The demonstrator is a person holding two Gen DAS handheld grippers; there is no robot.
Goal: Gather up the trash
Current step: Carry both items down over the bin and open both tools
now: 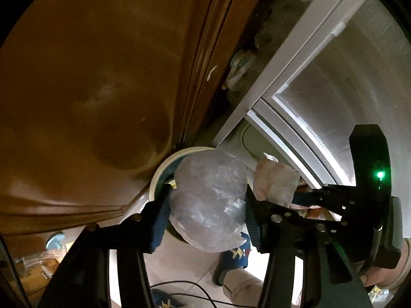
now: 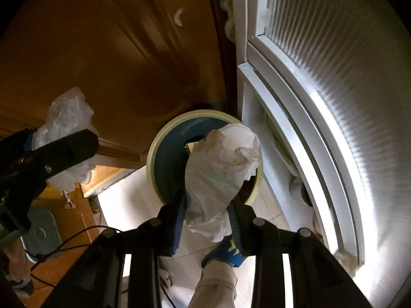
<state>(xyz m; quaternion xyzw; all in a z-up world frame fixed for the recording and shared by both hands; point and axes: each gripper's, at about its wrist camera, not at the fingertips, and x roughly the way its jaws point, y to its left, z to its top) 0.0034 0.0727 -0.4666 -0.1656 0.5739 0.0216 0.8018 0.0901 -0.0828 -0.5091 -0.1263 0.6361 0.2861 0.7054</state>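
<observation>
Both pieces of trash are held above the round waste bin [image 2: 164,154], neither yet released. The left tool [image 1: 208,205] grips a crumpled clear plastic bag [image 1: 210,200]; the right tool [image 2: 208,213] pinches a crumpled white tissue [image 2: 221,169] over the bin's opening. Dropping both remains; further litter cannot be judged.

a brown wooden door [image 2: 108,59] fills the left of the scene, and a white-framed door with ribbed frosted glass [image 2: 331,82] stands at the right. pale floor tiles [image 2: 123,200] lie below, with a thin black cable [image 2: 74,241] trailing at the near left. a blue patterned slipper [image 2: 226,252] shows on the person's foot, under a beige trouser leg [image 2: 218,282]
</observation>
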